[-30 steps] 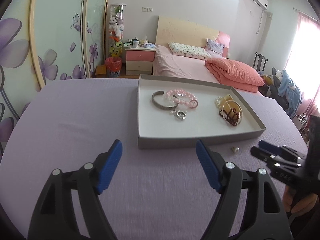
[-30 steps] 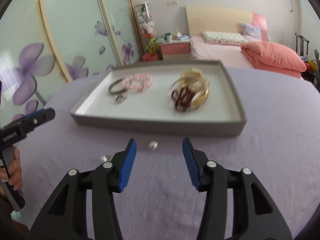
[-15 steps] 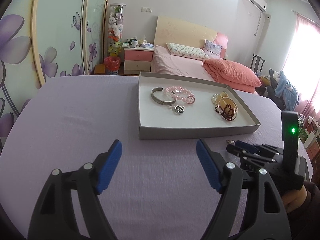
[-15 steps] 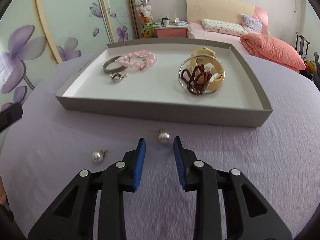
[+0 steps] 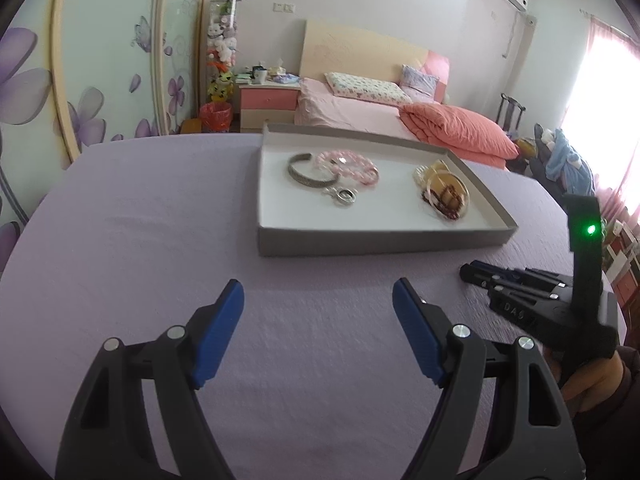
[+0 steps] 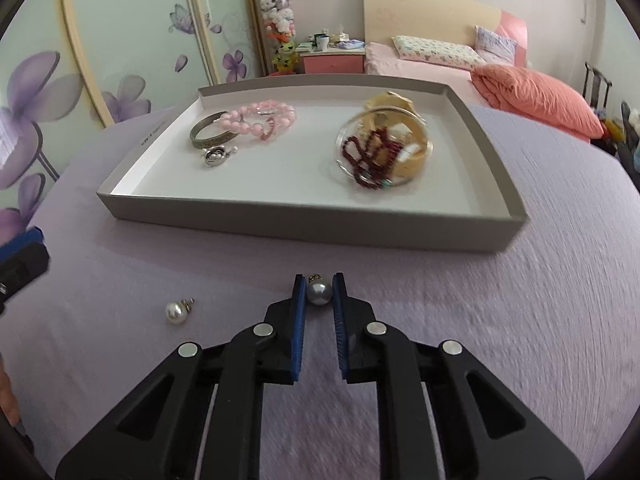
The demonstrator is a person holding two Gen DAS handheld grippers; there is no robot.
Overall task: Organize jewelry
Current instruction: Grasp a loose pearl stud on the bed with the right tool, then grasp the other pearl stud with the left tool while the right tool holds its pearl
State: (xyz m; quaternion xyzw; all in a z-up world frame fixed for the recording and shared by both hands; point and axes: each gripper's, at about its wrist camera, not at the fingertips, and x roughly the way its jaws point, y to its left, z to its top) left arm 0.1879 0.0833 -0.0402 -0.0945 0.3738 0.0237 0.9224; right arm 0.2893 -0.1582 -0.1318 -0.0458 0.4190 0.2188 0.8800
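Note:
On the lilac tablecloth just in front of the grey tray point(image 6: 304, 228), a grey pearl earring point(image 6: 319, 293) sits between the blue pads of my right gripper point(image 6: 319, 294). Its jaws are closing and both pads touch the pearl. A white pearl earring point(image 6: 177, 313) lies loose to the left. Inside the tray are a silver bangle point(image 6: 208, 136), a pink bead bracelet point(image 6: 260, 118), a silver pendant point(image 6: 216, 157) and dark red beads point(image 6: 372, 156) on gold bangles. My left gripper point(image 5: 318, 292) hovers open over bare cloth, short of the tray point(image 5: 380, 242). The right gripper point(image 5: 472, 270) shows at its right.
The table is round with a lilac cloth point(image 6: 520, 320); its edge curves away on both sides. Behind it stand a pink bed point(image 5: 360, 116), a pink nightstand point(image 5: 268, 100) and wardrobe doors with purple flowers point(image 5: 80, 80). A person's hand point(image 5: 592, 376) holds the right gripper.
My right gripper has moved forward to the grey pearl earring and its jaws have narrowed from wide apart to touching the pearl. The left gripper has stayed open and nearly still.

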